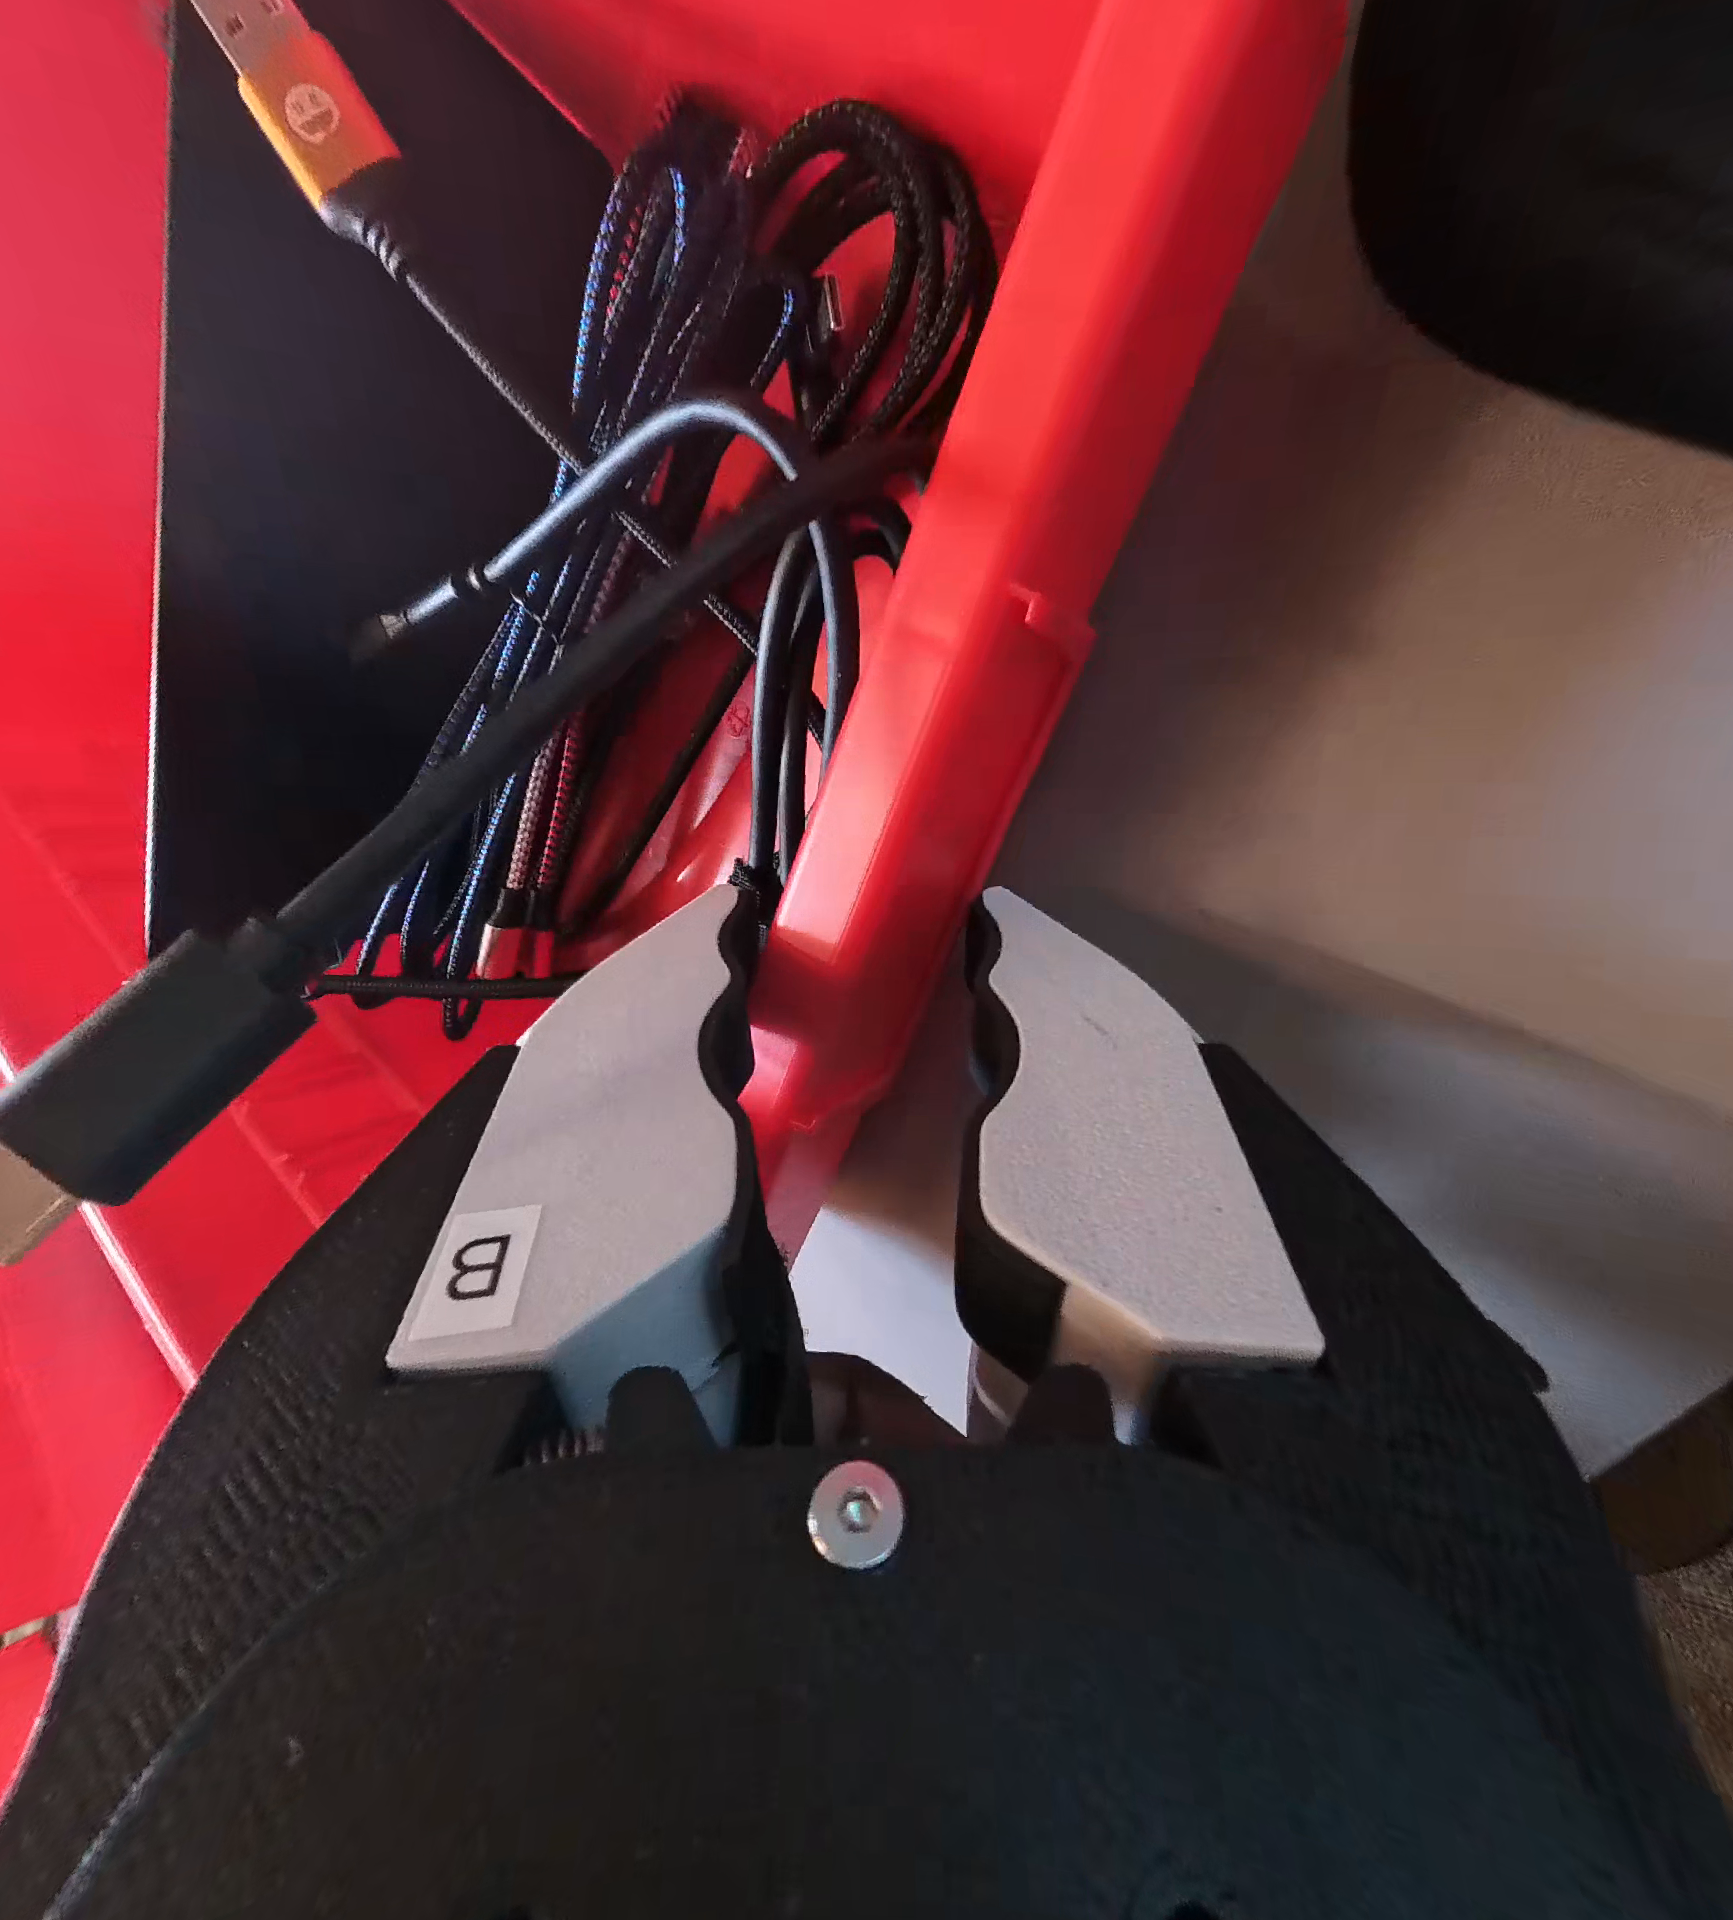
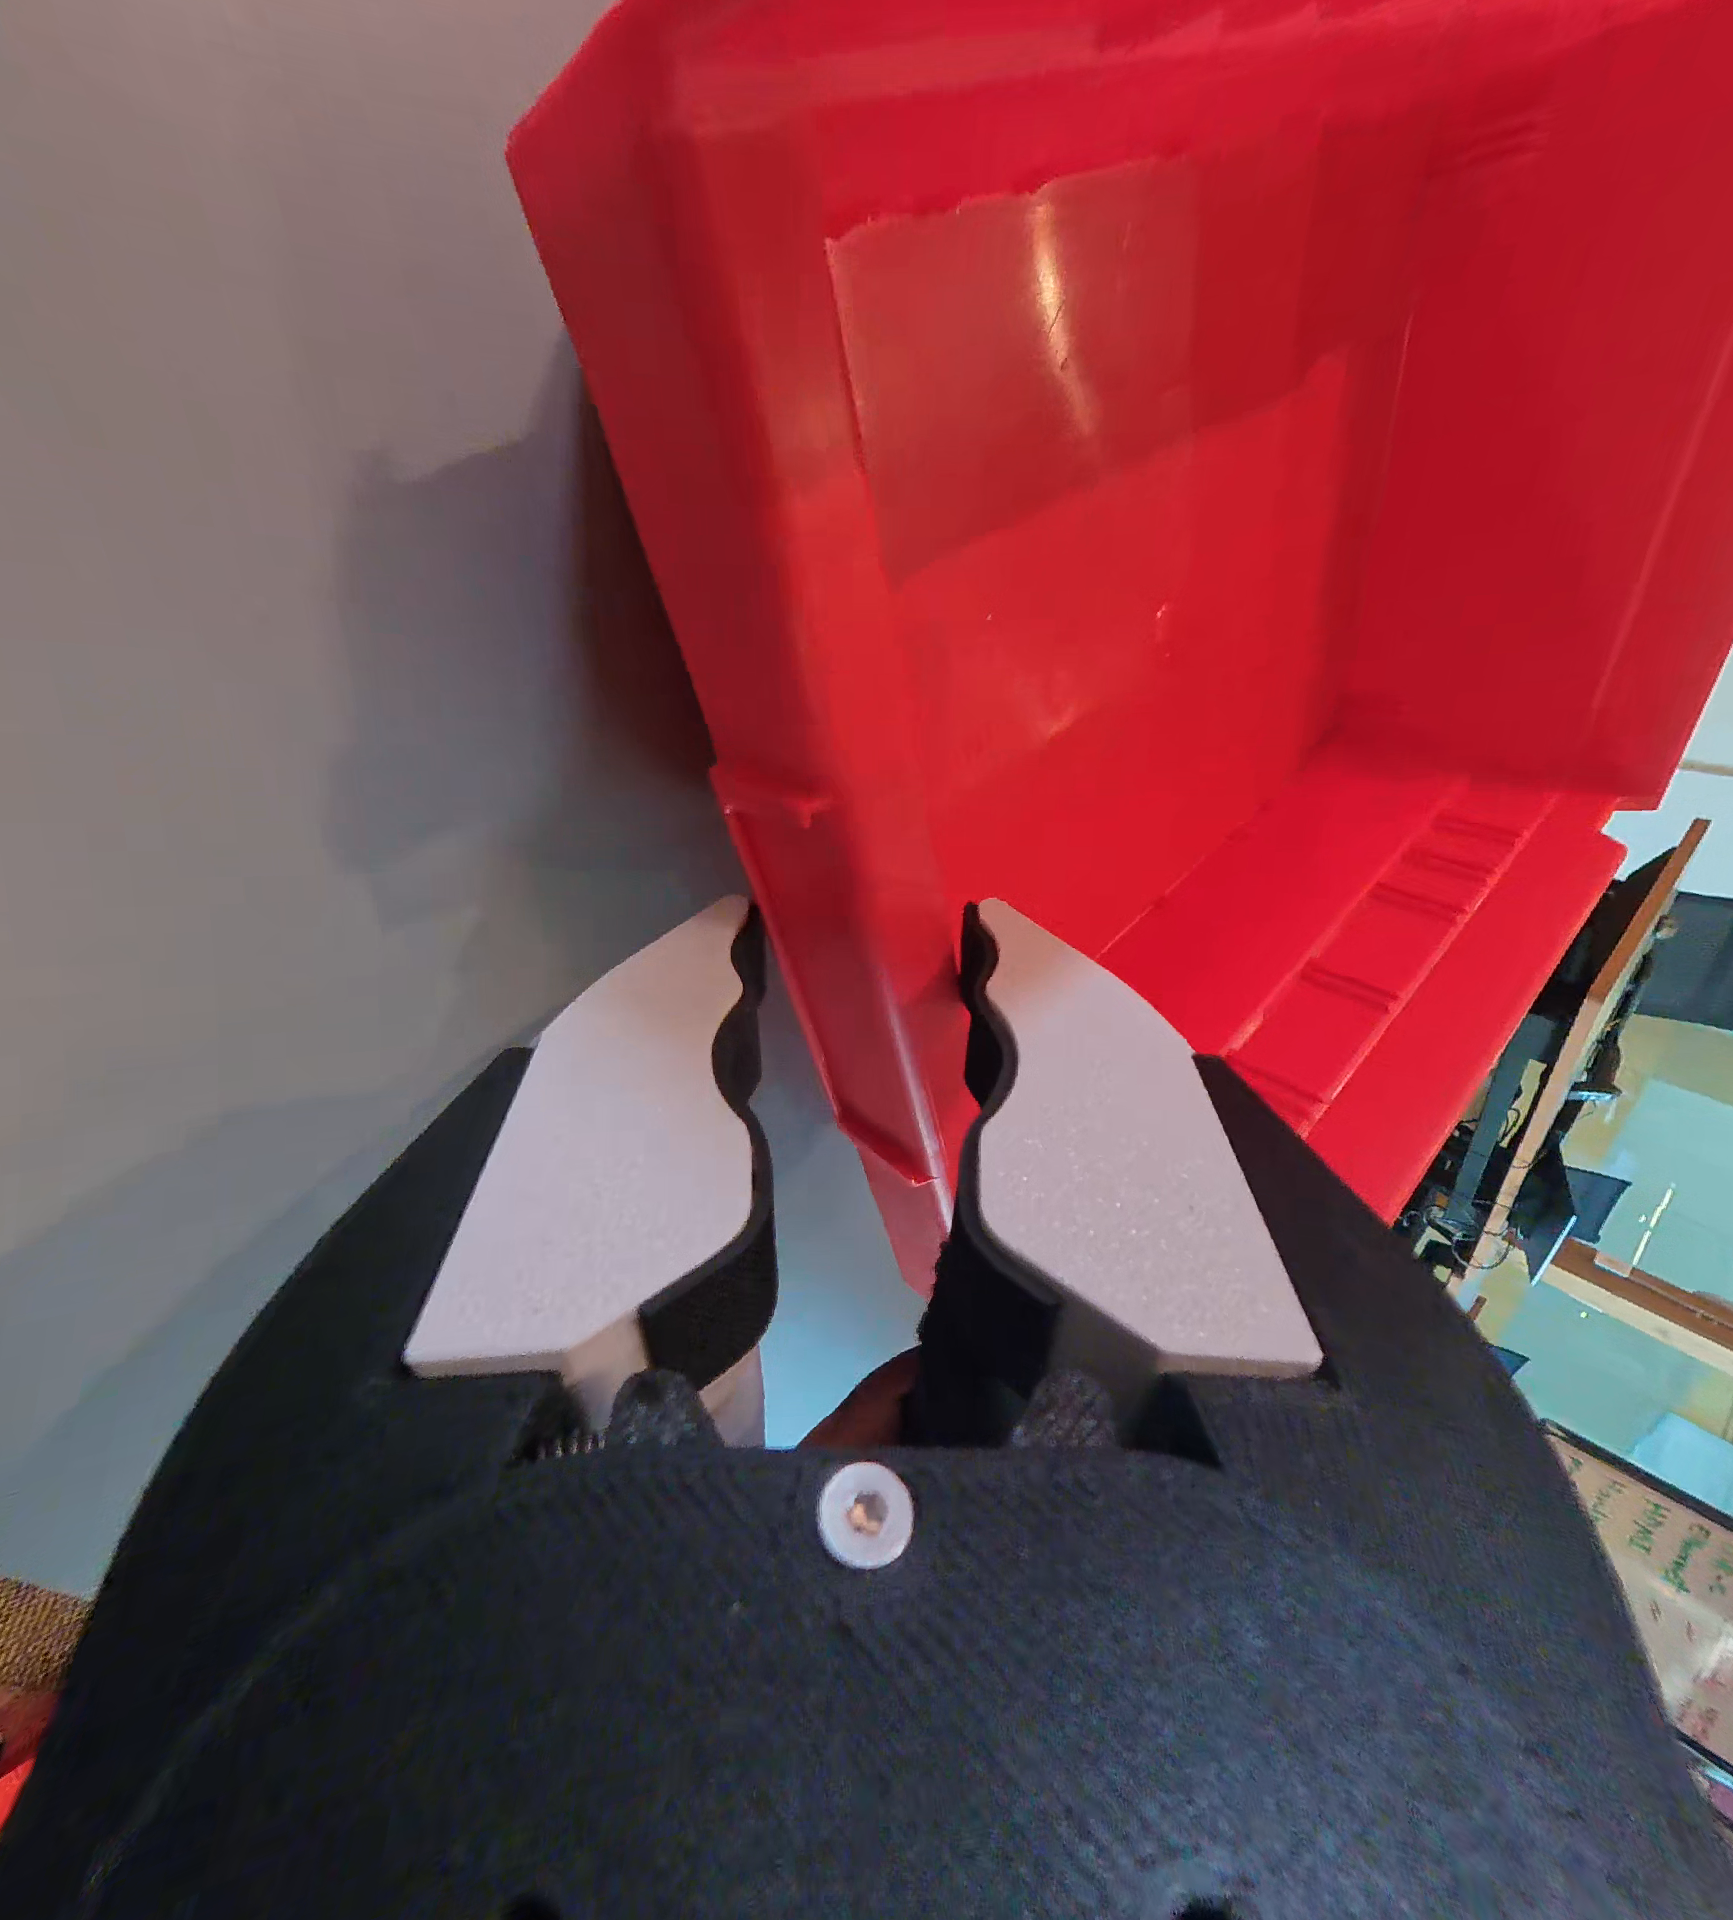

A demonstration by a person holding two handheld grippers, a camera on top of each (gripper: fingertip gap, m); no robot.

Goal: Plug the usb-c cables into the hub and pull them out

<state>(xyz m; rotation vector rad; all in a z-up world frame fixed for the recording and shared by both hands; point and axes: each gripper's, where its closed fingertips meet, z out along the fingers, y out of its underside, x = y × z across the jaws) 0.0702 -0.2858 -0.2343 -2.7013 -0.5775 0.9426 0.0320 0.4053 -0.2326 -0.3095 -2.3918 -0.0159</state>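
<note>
Surface: pale tabletop lying beyond both grippers | left gripper straddling glossy red bin rim, grip unclear | right gripper likewise, contact unclear | braided cables lying tangled ahead-left inside bin | sticker sitting on left finger

In the left wrist view the bin runs from 6 o'clock up to 12; its rim passes between the fingers of the left gripper; inside it, at 11 o'clock of the fingertips, lies a tangle of cables; a plug hangs at 9 o'clock and another at 11; in the right wrist view a bin wall edge stands between the fingers of the right gripper, the bin spreading toward 1 o'clock.
</note>
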